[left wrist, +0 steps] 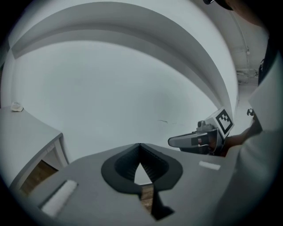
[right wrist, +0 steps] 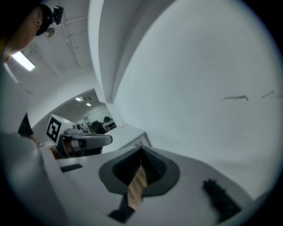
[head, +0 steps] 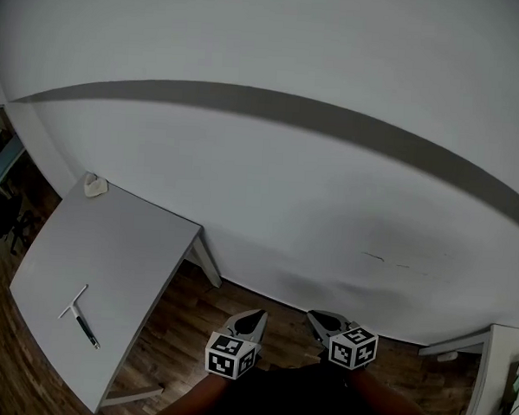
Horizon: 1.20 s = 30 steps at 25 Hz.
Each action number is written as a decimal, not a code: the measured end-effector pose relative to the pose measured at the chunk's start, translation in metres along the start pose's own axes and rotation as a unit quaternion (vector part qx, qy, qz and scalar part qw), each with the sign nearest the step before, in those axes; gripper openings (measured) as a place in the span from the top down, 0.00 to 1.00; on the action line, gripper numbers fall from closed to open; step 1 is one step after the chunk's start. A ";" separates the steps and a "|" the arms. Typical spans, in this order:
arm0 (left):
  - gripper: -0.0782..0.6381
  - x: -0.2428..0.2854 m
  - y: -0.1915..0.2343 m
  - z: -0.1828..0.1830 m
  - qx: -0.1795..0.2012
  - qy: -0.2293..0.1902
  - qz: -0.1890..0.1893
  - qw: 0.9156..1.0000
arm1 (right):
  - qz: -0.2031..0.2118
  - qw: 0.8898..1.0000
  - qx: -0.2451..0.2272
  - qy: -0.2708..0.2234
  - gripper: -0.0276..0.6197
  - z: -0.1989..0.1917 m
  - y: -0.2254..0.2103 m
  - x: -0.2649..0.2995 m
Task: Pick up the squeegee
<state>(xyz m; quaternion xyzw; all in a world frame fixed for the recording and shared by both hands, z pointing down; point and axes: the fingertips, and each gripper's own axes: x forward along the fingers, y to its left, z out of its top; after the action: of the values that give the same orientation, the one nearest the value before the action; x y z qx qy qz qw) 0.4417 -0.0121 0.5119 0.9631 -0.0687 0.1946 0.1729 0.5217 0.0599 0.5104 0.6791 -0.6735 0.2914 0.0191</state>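
The squeegee (head: 78, 311) lay on the counter (head: 119, 238). Beside the counter, the left gripper (head: 254, 316) and right gripper (head: 316, 317) were pressed together, empty.

The left tongs (left wrist: 139, 148) are closed tip to tip, nothing between them, facing a white wall (left wrist: 124, 84). A table (left wrist: 26, 132) bearing a small white lump (left wrist: 17, 107) sits left; the right tongs (left wrist: 173, 141) show at right.

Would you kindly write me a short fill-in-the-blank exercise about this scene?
1. The squeegee lies on the table at the head view's ___ side.
2. The left gripper and the right gripper both have their jaws ___.
3. The floor is made of ___.
Missing words: left; shut; wood.
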 end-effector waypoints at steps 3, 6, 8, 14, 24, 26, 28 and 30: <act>0.88 -0.004 -0.006 -0.013 -0.009 0.002 0.020 1.000 | 0.018 1.000 -0.006 0.008 0.95 -0.006 0.001 -0.005; 0.88 -0.010 -0.012 -0.024 -0.020 0.002 0.040 0.999 | 0.036 0.999 -0.012 0.018 0.95 -0.014 0.003 -0.010; 0.88 -0.014 -0.016 -0.030 -0.025 -0.002 0.055 0.998 | 0.048 0.998 -0.015 0.024 0.95 -0.018 0.003 -0.012; 0.88 -0.028 -0.023 -0.044 -0.045 -0.016 0.099 0.994 | 0.087 0.995 -0.029 0.041 0.95 -0.029 0.012 -0.013; 0.88 -0.055 -0.028 -0.053 -0.050 -0.014 0.146 0.988 | 0.128 0.990 -0.019 0.054 0.95 -0.047 0.025 -0.012; 0.88 -0.059 -0.027 -0.053 -0.048 -0.015 0.154 0.987 | 0.138 0.989 -0.018 0.054 0.95 -0.048 0.029 -0.009; 0.88 -0.065 -0.027 -0.052 -0.045 -0.018 0.164 0.985 | 0.149 0.987 -0.019 0.057 0.95 -0.051 0.034 -0.004; 0.88 -0.073 -0.026 -0.053 -0.045 -0.020 0.177 0.983 | 0.161 0.985 -0.021 0.065 0.95 -0.056 0.040 0.002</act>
<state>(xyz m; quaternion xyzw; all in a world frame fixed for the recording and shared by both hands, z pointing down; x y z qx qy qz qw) 0.3612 0.0362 0.5204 0.9306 -0.2507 0.1991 0.1772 0.4642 0.0779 0.5433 0.5407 -0.7776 0.3195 0.0300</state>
